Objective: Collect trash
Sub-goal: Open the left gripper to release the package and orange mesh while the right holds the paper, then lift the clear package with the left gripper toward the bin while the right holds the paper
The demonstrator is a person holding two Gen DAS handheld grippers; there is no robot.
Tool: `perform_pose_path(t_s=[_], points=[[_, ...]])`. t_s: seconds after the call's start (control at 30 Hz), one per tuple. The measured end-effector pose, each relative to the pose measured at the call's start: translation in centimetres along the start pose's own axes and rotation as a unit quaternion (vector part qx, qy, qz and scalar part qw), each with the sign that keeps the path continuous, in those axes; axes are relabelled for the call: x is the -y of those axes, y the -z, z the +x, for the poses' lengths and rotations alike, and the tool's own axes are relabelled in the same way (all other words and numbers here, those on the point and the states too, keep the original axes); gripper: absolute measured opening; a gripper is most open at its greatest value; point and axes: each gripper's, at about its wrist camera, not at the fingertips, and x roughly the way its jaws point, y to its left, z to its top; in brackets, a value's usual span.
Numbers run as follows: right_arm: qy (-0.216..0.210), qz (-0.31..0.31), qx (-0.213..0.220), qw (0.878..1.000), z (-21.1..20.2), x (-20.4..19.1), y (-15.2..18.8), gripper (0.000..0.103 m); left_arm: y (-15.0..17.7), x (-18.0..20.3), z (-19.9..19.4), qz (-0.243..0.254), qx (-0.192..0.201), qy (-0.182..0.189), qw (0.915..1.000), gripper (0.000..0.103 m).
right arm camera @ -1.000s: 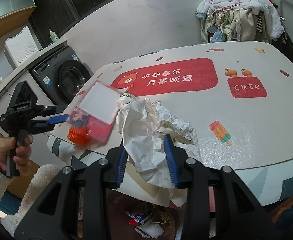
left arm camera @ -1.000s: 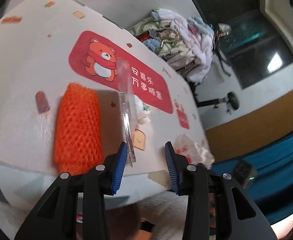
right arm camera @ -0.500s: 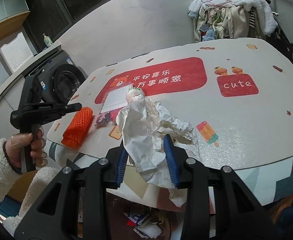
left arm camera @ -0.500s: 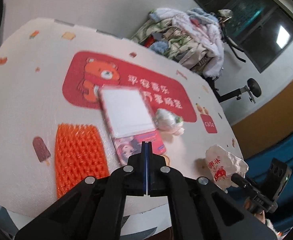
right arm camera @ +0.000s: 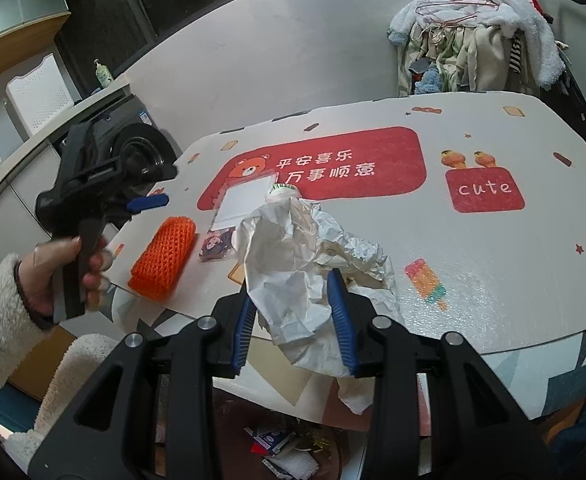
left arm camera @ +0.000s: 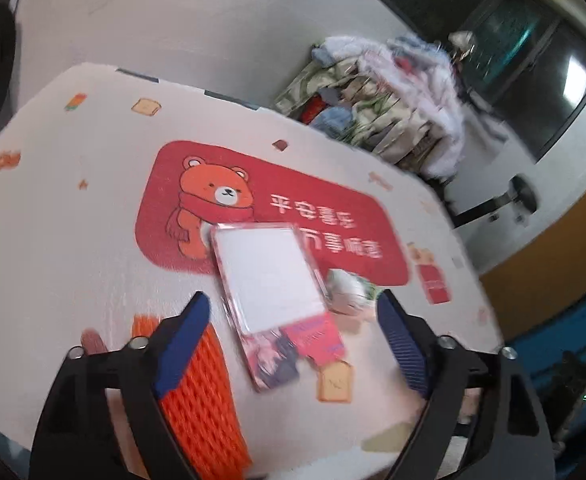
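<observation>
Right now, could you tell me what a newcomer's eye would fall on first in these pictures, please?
Probably the crumpled white paper wrapper, clamped in the right tool at the near edge of the white table. Next, the bright orange foam net sleeve lying near the left edge, beside the flat clear plastic card packet that overlaps the red bear print. The left tool hangs wide open above them.

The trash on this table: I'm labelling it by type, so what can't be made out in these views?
- Small white lump: left wrist view, motion-blurred; right wrist view, mostly behind the crumpled paper.
- Card packet print: blurred in both views.
- Orange foam net: left wrist view, partly behind the left gripper.
- Debris below table: behind the right gripper.
</observation>
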Motion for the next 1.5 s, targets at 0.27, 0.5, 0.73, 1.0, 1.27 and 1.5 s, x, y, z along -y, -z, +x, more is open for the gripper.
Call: perform_pose_path(t_s=[0.27,0.5,0.73,1.0,1.27,1.5], points=[[-0.001,0.024,0.002,1.0,0.7,2.1,0.0,0.038,-2.5,0.8,7.3,-0.029,-0.058,-0.083,0.9944,0.097],[-0.003,0.032,0.004,0.999,1.0,3.8,-0.6,0.038,-3.6,0.1,11.7,-0.076,-0.09,-0.137,0.9836,0.097],[-0.008,0.039,0.004,0.999,1.5,4.9,-0.8,0.038,-4.2,1.0,12.8,-0.058,-0.083,-0.166,0.981,0.097],[-0.009,0.041,0.003,0.999,1.8,5.1,-0.6,0.038,-3.8,2.0,13.8,-0.013,-0.075,-0.207,0.9754,0.097],[-0.008,0.033,0.007,0.999,1.4,4.7,-1.2,0.038,-3.8,3.7,10.9,0.035,-0.048,-0.163,0.9849,0.095],[-0.015,0.03,0.015,0.999,0.3,3.4,-1.6,0.038,-3.4,6.8,4.5,0.065,-0.006,-0.113,0.9915,0.091]])
